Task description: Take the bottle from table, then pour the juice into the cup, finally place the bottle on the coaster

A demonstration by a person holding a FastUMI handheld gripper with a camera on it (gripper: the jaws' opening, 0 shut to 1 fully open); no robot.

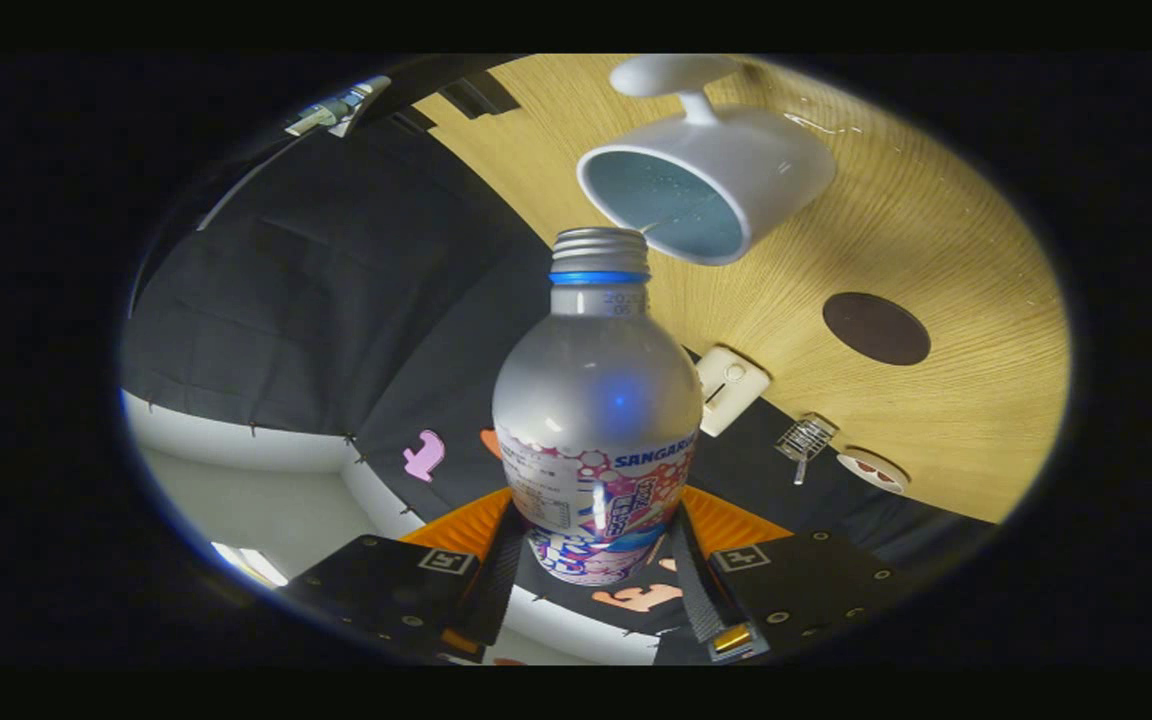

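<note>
Bottle (596, 420): silver, capped, printed label; pinched at its lower body between the two fingers (496, 575), tilted, its cap pointing toward the cup's mouth. Cup (706, 185): white, blue inside, on the wooden desk (936, 250) just beyond the cap. Coaster (876, 328): dark, round, on the desk beside the cup, apart from it.

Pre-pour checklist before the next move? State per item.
1. Tongs shut on the bottle, a finger on each side of its lower body: ok.
2. Bottle tipped toward the cup: ok.
3. Cap off for pouring: not ok, it sits on the neck.
4. Neck over the cup's opening: cannot tell.
5. Coaster on the table bare: ok.
</note>
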